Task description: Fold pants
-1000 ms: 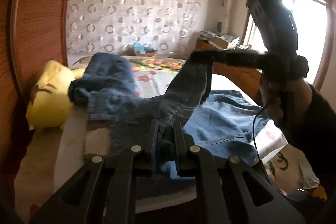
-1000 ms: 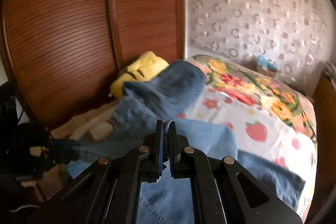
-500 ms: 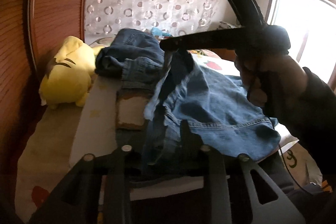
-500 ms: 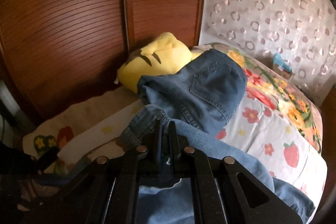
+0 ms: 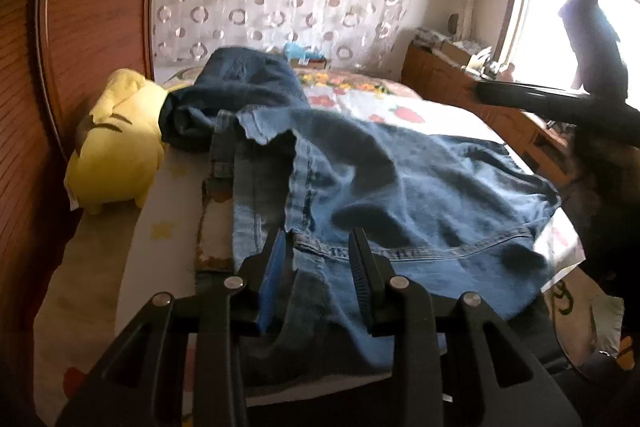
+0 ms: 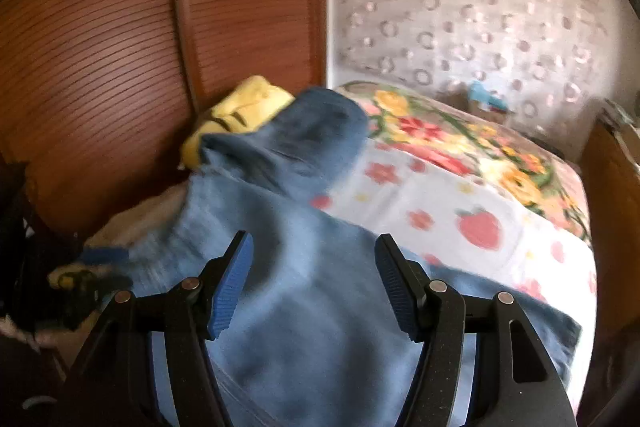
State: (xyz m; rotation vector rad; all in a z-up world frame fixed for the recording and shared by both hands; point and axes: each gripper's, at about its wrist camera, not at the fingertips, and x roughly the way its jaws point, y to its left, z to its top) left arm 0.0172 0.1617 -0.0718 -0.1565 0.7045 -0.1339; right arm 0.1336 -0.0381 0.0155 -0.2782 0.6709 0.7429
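Note:
Light-blue jeans (image 5: 420,195) lie spread on the bed, with one frayed leg end folded over towards the far left. My left gripper (image 5: 318,255) hovers at their near edge. Its jaws are opening; a fold of denim lies between them, and the pads do not press on it. My right gripper (image 6: 312,255) is above the same jeans (image 6: 304,307), its jaws opening wide with nothing clamped between them. In the left wrist view the right gripper (image 5: 480,91) hangs in the air at the right, held by a hand (image 5: 600,163).
A darker folded pair of jeans (image 5: 240,83) sits behind, next to a yellow plush toy (image 5: 116,139). The floral bed sheet (image 6: 460,195) stretches to the right. A wooden wardrobe (image 6: 120,47) stands left, a wooden cabinet (image 5: 460,83) by the window.
Both grippers held a lifted jeans leg; they lowered it onto the jeans and opened, letting go. The right gripper has pulled away to the right and up.

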